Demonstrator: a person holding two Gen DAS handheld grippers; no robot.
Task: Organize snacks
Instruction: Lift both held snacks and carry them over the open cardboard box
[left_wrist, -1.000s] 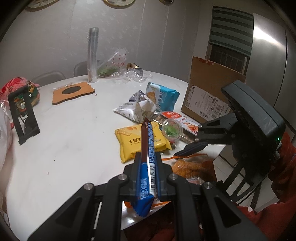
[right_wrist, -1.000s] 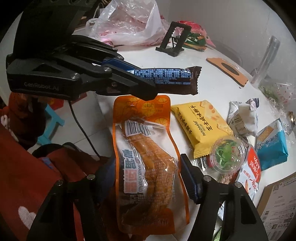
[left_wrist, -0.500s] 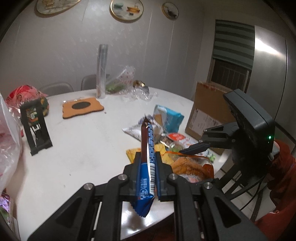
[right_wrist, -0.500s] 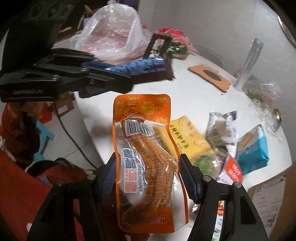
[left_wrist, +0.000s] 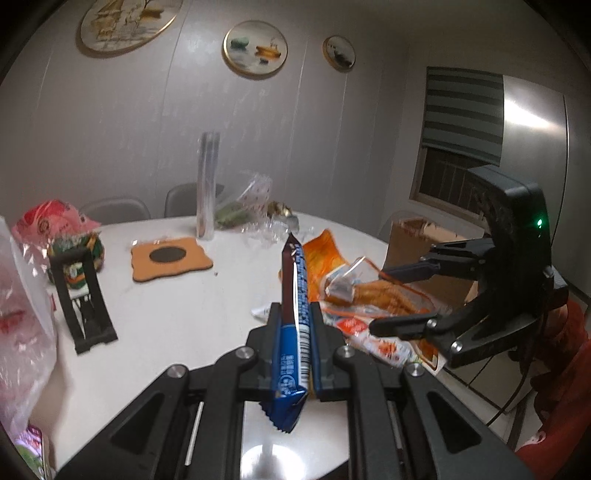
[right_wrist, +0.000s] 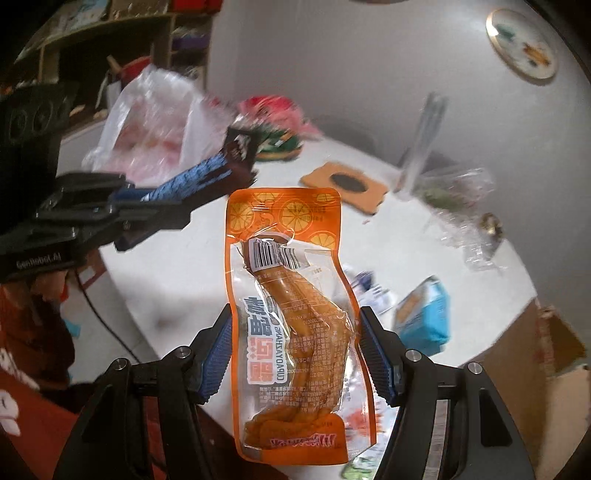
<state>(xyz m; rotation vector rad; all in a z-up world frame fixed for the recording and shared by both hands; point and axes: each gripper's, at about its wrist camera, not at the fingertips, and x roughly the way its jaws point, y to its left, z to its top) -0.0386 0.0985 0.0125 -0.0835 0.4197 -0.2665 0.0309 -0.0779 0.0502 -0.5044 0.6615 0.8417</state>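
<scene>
left gripper (left_wrist: 293, 321) clamped on blue wafer bar (left_wrist: 295, 295), right gripper (right_wrist: 295, 350) clamped on orange chicken-foot pouch (right_wrist: 291, 314); carry both level above white table (left_wrist: 166, 314), grips firm.

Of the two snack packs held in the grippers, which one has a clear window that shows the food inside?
The orange pouch in the right gripper; the blue bar in the left gripper is opaque.

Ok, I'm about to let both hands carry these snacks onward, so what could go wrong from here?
1. The blue snack bar is pinched low by the left gripper; its long free end could swing or slip.
2. The orange pouch in the right gripper is floppy and may sag out.
3. The grippers are close; the packs could collide.
</scene>
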